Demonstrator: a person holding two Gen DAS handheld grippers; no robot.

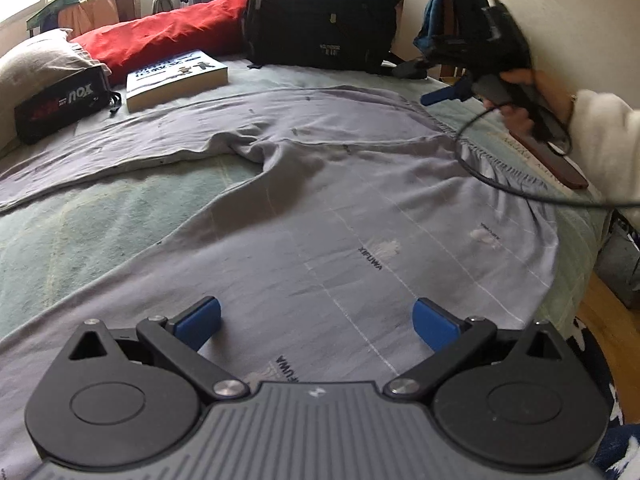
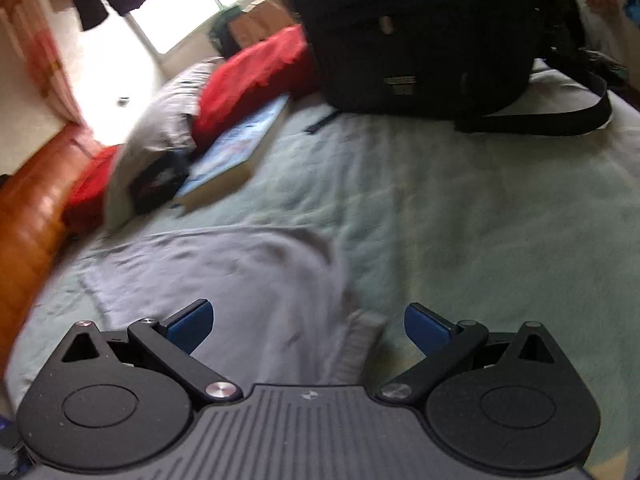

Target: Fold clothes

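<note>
Bed: grey trousers beneath spread left fingers.

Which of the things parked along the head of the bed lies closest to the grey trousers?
The thick book: it lies flat right at the edge of the grey trousers. The black pouch and the black backpack sit further off.

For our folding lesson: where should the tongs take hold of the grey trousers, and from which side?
Probably the ribbed waistband edge of the grey trousers, approached from above: it lies flat on the bed, right between the open right tongs.
</note>
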